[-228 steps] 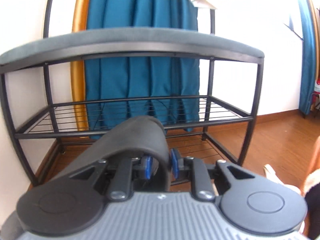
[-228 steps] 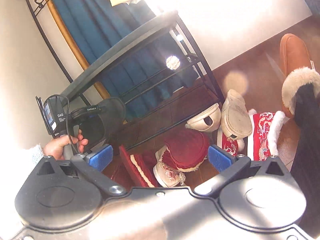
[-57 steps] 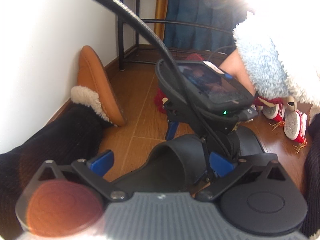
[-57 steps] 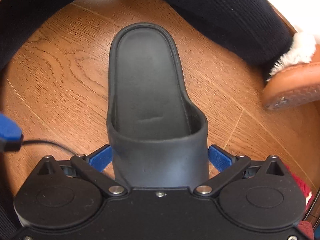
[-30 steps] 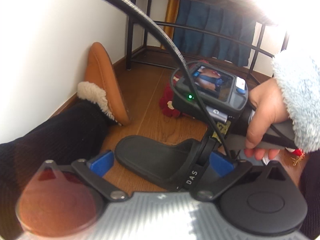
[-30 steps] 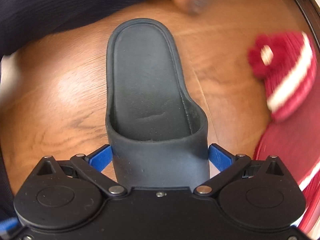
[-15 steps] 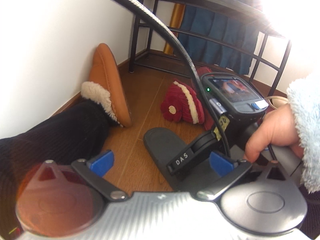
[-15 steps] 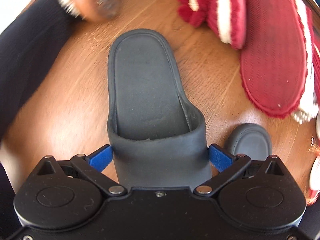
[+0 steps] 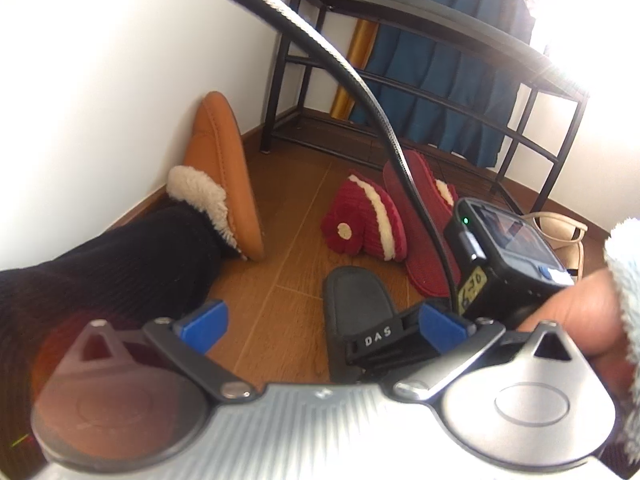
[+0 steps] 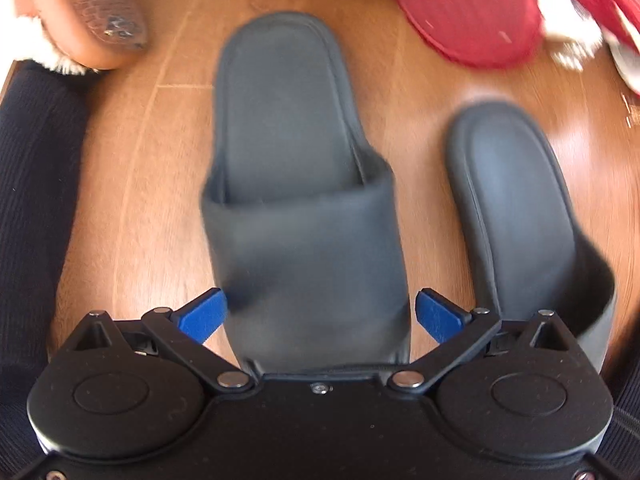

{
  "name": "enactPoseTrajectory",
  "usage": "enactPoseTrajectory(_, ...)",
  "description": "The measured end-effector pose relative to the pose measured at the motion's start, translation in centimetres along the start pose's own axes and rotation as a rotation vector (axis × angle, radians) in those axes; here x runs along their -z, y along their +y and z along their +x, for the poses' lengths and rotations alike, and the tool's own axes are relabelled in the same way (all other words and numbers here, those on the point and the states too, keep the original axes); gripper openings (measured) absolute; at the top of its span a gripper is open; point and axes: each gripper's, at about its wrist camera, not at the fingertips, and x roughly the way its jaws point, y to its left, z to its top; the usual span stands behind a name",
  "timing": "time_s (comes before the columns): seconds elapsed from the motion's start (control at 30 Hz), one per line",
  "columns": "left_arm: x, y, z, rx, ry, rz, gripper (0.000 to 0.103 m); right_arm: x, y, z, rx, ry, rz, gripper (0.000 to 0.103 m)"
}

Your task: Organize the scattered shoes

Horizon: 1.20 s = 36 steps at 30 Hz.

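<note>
One black slipper (image 10: 288,152) lies flat on the wood floor, its toe band between the fingers of my right gripper (image 10: 320,314), which is open at full width; a thin gap shows at the right finger. A second black slipper (image 10: 520,200) lies just to its right, roughly parallel and pointing the same way. In the left wrist view only the first slipper's heel (image 9: 354,300) shows, under the right gripper's body (image 9: 508,256), held by a hand. My left gripper (image 9: 322,322) hovers open behind it with nothing between its fingers.
Red slippers (image 9: 364,220) lie beyond the black pair, one sole up (image 10: 468,12). A person's black-clad leg (image 9: 100,272) with a tan fleece slipper (image 9: 222,168) is at the left wall. The black shoe rack (image 9: 420,20) stands behind, and a beige shoe (image 9: 560,228) lies at the right.
The right gripper has drawn back along the black slipper, so more of its band shows. The second black slipper has come further into view beside it. The left gripper has barely moved.
</note>
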Motion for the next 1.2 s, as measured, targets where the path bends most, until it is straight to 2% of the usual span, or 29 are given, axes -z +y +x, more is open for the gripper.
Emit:
enactPoseTrajectory(0.1, 0.0, 0.2, -0.1, 0.004, -0.002, -0.005, 0.102, 0.4, -0.5, -0.6, -0.038, -0.029, 0.029, 0.102)
enactPoseTrajectory(0.37, 0.1, -0.1, -0.1, 0.013, -0.004, 0.011, 0.102, -0.8, 0.6, -2.7, -0.095, -0.213, -0.160, 0.103)
enactPoseTrajectory(0.6, 0.1, 0.2, -0.1, -0.004, 0.002, 0.000, 0.102, 0.6, 1.6, -0.7, -0.030, -0.272, -0.256, 0.103)
enactPoseTrajectory(0.8, 0.0, -0.1, -0.2, -0.003, -0.003, 0.018, 0.102, 1.2, 0.6, 0.0, -0.043, -0.306, -0.096, 0.103)
enactPoseTrajectory(0.97, 0.0, 0.0, -0.2, -0.001, -0.004, 0.010, 0.102, 2.7, -1.0, -0.3, -0.022, -0.254, 0.049, 0.103)
enactPoseTrajectory(1.1, 0.0, -0.1, -0.3, 0.010, -0.007, 0.015, 0.102, 4.0, -2.0, -0.4, -0.030, -0.221, 0.098, 0.103)
enactPoseTrajectory(1.2, 0.0, -0.2, -0.3, 0.017, -0.006, 0.019, 0.102, 4.0, -3.1, -2.0, -0.052, -0.253, 0.078, 0.103)
